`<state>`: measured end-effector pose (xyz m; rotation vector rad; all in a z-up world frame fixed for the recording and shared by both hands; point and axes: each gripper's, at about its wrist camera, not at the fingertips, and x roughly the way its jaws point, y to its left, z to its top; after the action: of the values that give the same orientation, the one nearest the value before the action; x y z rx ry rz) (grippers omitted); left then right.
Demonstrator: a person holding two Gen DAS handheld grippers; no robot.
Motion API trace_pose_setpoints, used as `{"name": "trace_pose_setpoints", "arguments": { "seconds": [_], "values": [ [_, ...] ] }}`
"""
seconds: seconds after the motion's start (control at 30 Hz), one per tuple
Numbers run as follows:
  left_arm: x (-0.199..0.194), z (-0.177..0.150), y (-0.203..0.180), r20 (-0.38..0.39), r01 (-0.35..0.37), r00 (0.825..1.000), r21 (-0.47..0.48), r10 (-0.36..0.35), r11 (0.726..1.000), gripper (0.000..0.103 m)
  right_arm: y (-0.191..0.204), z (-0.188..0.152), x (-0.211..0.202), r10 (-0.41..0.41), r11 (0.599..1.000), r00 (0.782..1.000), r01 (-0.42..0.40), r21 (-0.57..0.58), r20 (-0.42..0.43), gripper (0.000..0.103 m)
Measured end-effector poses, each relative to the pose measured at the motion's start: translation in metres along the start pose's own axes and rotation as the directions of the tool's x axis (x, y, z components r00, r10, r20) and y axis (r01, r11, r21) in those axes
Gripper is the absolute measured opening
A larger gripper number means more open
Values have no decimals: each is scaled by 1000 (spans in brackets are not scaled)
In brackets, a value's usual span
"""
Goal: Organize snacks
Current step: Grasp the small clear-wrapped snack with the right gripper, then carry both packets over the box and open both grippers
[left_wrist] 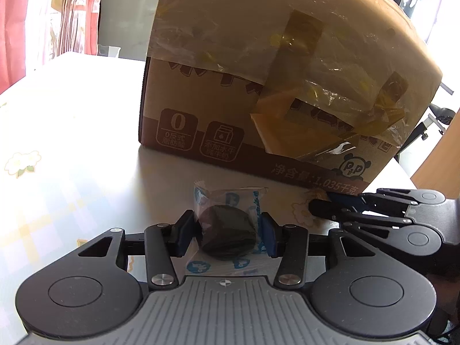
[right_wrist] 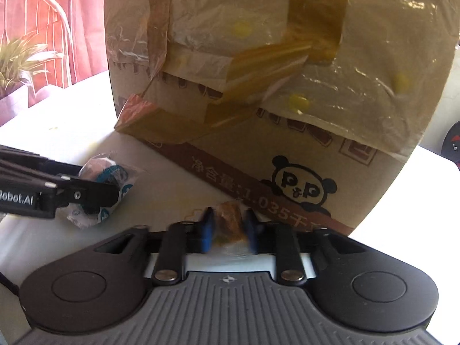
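Note:
A dark round cookie in a clear, blue-printed wrapper rests low over the white table, and my left gripper is shut on it, one blue pad on each side. To its right, my right gripper reaches in sideways. In the right wrist view, that right gripper is shut on a small brown wrapped snack, close against the foot of a taped cardboard box printed with a panda. The left gripper and its cookie packet show at the left. The box stands right behind both snacks.
The tall box blocks the way ahead; I cannot see its opening. The table has a flower-patterned cover. A potted plant and a red chair stand past the table's far left edge, and wooden furniture at the right.

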<state>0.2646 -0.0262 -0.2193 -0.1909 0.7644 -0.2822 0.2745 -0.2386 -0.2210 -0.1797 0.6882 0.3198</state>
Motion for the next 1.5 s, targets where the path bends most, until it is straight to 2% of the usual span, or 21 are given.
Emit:
{"name": "trace_pose_setpoints", "arguments": {
  "seconds": [0.23, 0.33, 0.43, 0.53, 0.6, 0.7, 0.83, 1.0, 1.07, 1.13, 1.27, 1.33, 1.5],
  "values": [
    [-9, 5, 0, 0, -11, 1000, -4, 11, 1000, 48, -9, -16, -32, 23, 995, 999, -27, 98, 41, 19],
    [-27, 13, -4, 60, -19, 998, 16, 18, 1000, 48, -15, -17, -54, 40, 989, 994, -54, 137, 99, 19],
    [-50, 21, -11, 122, 2, 992, 66, -10, 998, 48, -18, -14, -77, 46, 988, 986, -69, 138, 162, 19],
    [-72, 31, -17, 148, 38, 988, 97, -52, 995, 48, -20, -7, -103, 58, 987, 971, -90, 131, 231, 19],
    [-87, 40, -16, 158, 85, 983, 65, -94, 994, 48, -22, -2, -118, 71, 986, 957, -110, 124, 280, 19],
    [-113, 58, -20, 214, 138, 966, 54, -147, 989, 48, -25, 12, -138, 93, 985, 935, -137, 107, 342, 19],
    [-141, 93, -35, 306, 140, 936, 132, -175, 981, 48, -28, 39, -158, 113, 985, 903, -156, 71, 415, 19],
    [-141, 143, -56, 372, 70, 916, 221, -151, 973, 48, -32, 80, -164, 121, 988, 869, -154, 29, 479, 19],
    [-130, 163, -63, 379, 35, 917, 240, -126, 970, 48, -38, 97, -158, 100, 992, 869, -127, 23, 485, 19],
    [-112, 183, -69, 362, 6, 927, 237, -94, 972, 48, -47, 113, -151, 76, 994, 875, -102, 28, 478, 19],
    [-78, 215, -80, 335, -48, 942, 227, -31, 973, 48, -62, 145, -119, 10, 995, 912, -48, 83, 411, 19],
    [-63, 223, -81, 312, -62, 950, 222, -11, 973, 49, -67, 155, -105, -30, 995, 930, -6, 98, 366, 19],
    [-38, 224, -83, 264, -127, 963, 247, 60, 961, 50, -75, 165, -82, -114, 990, 952, 85, 113, 282, 19]
  ]
}}
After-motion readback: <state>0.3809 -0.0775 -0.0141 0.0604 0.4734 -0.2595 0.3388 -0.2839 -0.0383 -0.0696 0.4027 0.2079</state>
